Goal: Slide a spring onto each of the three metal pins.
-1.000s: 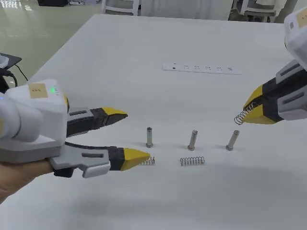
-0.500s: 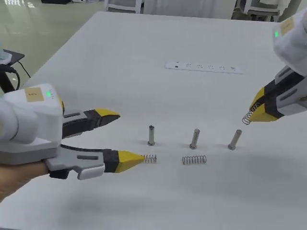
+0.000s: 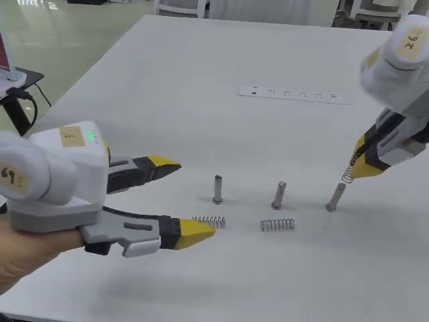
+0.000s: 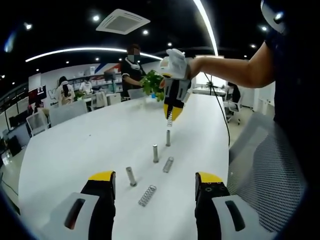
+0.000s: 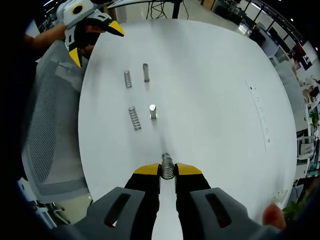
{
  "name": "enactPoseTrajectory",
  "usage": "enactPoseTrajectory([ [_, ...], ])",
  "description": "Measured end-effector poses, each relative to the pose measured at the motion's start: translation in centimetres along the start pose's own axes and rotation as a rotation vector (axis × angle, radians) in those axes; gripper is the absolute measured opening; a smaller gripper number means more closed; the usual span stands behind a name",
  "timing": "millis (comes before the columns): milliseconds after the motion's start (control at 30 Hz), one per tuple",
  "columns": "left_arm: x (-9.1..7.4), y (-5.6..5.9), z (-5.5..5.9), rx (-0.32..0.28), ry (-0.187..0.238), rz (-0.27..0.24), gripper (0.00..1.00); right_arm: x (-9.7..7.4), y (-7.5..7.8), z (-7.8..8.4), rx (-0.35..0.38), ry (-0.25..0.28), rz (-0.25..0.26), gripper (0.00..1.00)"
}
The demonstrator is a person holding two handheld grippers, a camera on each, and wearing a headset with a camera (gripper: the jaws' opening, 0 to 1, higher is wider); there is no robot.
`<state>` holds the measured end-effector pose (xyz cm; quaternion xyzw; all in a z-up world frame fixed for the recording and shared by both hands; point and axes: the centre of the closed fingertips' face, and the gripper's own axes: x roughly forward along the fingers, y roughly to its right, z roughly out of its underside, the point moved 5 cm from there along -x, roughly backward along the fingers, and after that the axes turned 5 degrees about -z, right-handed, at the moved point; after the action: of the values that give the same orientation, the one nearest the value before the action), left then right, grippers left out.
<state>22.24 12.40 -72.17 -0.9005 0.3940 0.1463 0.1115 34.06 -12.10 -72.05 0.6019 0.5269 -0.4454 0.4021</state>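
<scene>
Left pin [image 3: 217, 189], middle pin [image 3: 279, 194], right pin [image 3: 335, 197] in row — left spring [image 3: 208, 221] before first, right spring [image 3: 277, 225] before second; power strip [image 3: 293, 94] well behind.

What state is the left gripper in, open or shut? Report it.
Open. The left gripper has its yellow-tipped fingers wide apart, holding nothing; a spring lies on the table just off one tip.

My white, yellow-tipped left gripper [image 3: 194, 198] hovers low, jaws spread wide; my right gripper [image 3: 360, 166] tilts down, jaws pinching a small metal spring [image 3: 348, 173].
</scene>
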Motion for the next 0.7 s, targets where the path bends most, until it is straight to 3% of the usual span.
enactPoseTrajectory([
  [700, 0.0, -0.1, 0.2, -0.011, -0.004, -0.009, 0.63, 1.6, 0.3, 0.3, 0.019, -0.020, -0.026, 0.09],
])
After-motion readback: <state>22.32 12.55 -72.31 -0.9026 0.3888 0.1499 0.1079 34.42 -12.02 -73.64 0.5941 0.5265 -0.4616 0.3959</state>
